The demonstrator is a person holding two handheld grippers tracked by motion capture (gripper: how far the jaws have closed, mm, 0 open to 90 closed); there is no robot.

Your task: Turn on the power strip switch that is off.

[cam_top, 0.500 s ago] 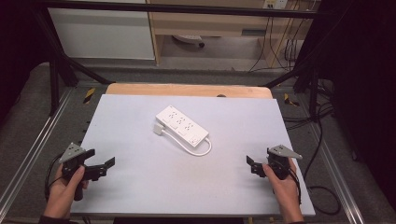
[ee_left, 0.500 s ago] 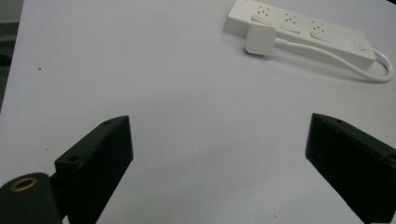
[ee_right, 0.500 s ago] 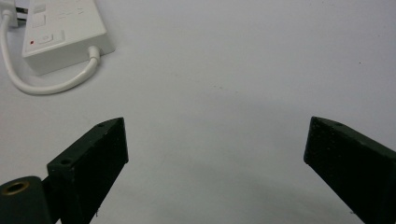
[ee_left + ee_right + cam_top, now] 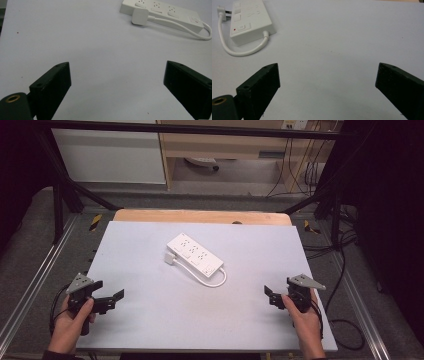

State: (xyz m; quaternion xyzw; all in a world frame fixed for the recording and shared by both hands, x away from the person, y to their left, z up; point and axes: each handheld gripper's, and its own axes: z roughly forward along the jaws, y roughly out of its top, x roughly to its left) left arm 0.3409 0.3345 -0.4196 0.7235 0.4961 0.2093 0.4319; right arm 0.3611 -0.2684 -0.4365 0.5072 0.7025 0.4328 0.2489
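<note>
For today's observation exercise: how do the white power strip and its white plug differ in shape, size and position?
The long white rectangular power strip lies diagonally mid-table; the small white squarish plug rests beside its left end. The strip is far larger and carries sockets and a switch; the plug's top is plain. Both are white plastic, joined by a looping white cable.

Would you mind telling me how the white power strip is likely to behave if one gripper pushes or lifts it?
The power strip looks like a rigid, flat plastic block lying low on the table, so it should probably slide rather than tip or roll. Its smooth casing may be slippery between the jaws. The short cable loops round to the plug and is likely floppy, trailing or swinging when lifted.
</note>
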